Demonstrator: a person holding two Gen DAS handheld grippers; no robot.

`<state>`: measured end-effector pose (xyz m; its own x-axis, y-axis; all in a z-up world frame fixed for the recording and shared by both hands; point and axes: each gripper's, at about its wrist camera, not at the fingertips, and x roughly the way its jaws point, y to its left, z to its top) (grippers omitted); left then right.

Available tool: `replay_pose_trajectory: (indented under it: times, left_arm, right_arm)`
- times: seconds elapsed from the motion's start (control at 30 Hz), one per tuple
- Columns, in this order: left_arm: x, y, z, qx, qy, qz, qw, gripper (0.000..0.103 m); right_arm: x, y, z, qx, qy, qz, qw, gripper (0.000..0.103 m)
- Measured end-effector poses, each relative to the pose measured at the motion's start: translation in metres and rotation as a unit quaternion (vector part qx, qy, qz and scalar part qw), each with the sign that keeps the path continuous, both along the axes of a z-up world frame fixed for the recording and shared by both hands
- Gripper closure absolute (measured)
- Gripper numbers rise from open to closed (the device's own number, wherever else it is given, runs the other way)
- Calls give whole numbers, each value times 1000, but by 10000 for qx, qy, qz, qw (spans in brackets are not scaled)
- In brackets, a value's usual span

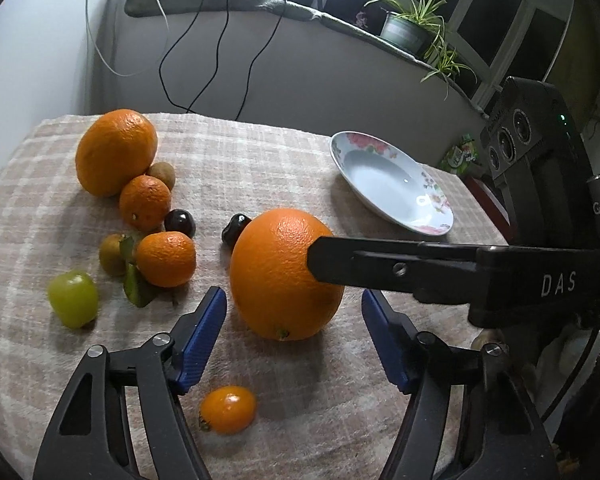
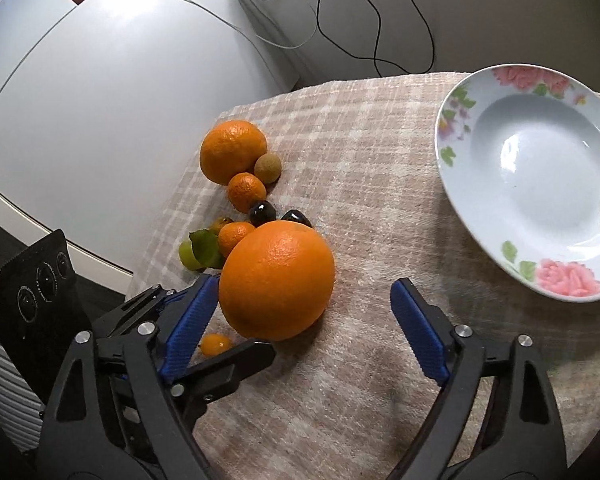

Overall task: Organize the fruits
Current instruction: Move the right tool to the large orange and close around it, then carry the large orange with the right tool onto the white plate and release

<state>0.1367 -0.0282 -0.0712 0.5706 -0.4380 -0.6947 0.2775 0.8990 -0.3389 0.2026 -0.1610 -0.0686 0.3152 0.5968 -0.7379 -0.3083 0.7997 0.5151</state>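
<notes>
Left gripper (image 1: pixel 294 312) spread wide, blue pads (image 1: pixel 204 332) flanking big orange (image 1: pixel 282 274) without contact. Black finger of right gripper (image 1: pixel 400 266) lying across orange's right side, touching. Kumquat (image 1: pixel 228 410) near, between the jaws' bases. Floral plate (image 1: pixel 392 182) beyond, on checked cloth (image 1: pixel 260 152). Green grape (image 1: pixel 73 299) at left.

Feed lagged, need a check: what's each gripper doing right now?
Left gripper: open, holding nothing; the big orange sits between its fingers.
Right gripper: open, empty, jaws around the same orange.
</notes>
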Motion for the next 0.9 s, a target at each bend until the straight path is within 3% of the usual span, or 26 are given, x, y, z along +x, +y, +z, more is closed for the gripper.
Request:
replay_pose_trajectory:
  times: [0.5,0.9]
  left_arm:
    - [10,0,-9,4,54,59,10000,41]
    - [10,-7,1,87,-56,44,9999,41]
  right_arm:
    - [9,16,-11,325,322,292,9985,33]
    - [9,8,-3,362,244,243,9988,34]
